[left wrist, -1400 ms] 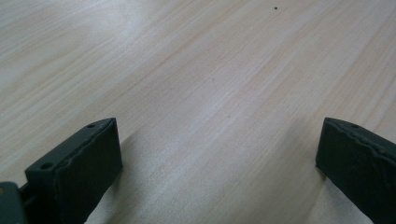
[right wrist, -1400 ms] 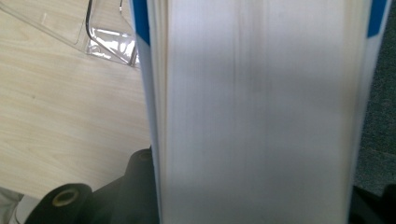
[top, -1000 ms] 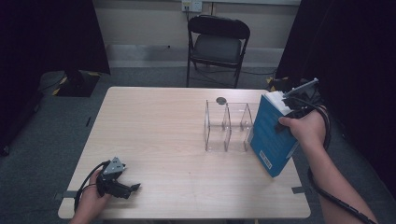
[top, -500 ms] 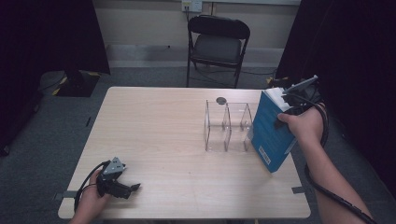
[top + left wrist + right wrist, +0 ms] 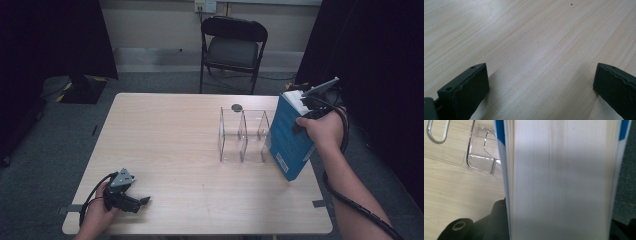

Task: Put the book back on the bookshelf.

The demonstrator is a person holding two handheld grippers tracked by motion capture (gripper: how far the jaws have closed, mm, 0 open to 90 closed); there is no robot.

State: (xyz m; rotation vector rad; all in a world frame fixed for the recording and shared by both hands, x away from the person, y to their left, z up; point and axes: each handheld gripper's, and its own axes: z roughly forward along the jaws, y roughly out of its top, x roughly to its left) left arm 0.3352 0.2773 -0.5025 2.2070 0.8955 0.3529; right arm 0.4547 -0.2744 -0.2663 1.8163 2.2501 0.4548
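A thick blue book (image 5: 289, 142) with white page edges is tilted over the table's right edge, just right of a clear three-slot rack (image 5: 242, 135). My right gripper (image 5: 303, 102) is shut on the book's upper end, with the person's hand wrapped around it. In the right gripper view the book's pages (image 5: 561, 177) stand between the black jaws, and the rack (image 5: 484, 152) lies to the left below. My left gripper (image 5: 142, 202) rests on the table at the front left, open. In its own view the left gripper (image 5: 541, 85) has only bare wood between its jaws.
The light wooden table (image 5: 170, 135) carries a small dark round object (image 5: 236, 107) behind the rack. A black folding chair (image 5: 234, 47) stands beyond the far edge. Dark curtains hang at both sides over grey carpet.
The right hand and the book have shifted slightly to the right and tilted a little more. The left gripper has not moved.
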